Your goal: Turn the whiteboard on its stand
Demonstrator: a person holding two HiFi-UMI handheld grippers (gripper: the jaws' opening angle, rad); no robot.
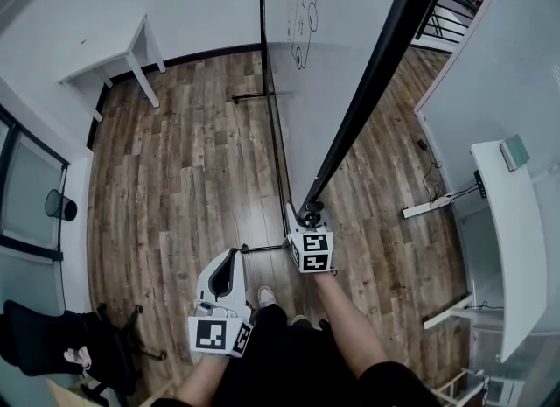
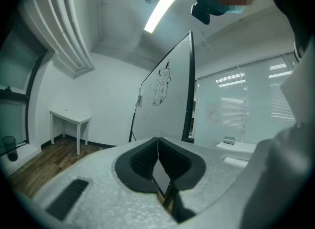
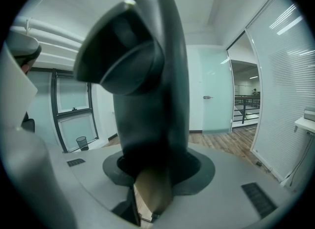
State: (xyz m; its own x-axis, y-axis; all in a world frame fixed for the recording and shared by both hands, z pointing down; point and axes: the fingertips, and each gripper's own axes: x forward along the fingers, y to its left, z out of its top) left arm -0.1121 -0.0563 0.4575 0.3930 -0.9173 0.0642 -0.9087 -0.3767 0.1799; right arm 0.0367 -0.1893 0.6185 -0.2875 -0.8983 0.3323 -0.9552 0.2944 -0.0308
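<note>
A wood floor (image 1: 192, 160) fills the head view. The whiteboard (image 1: 350, 46) stands in the middle of the room. Its drawn face looks left, and its black frame (image 1: 376, 90) slants down from the top right towards the person. The stand (image 1: 262, 46) shows as a thin black post with feet on the floor.

The right gripper (image 1: 308, 219) is at the frame's near, lower end. In the right gripper view its jaws pinch that dark edge (image 3: 147, 75), which fills the gap between them.

The left gripper (image 1: 229, 263) hangs low by the person's legs, well apart from the board. Its jaws are pressed together on nothing (image 2: 157, 159).

The hold is made. How far the board has turned cannot be told. Most of the swing and the release seem left to do.
</note>
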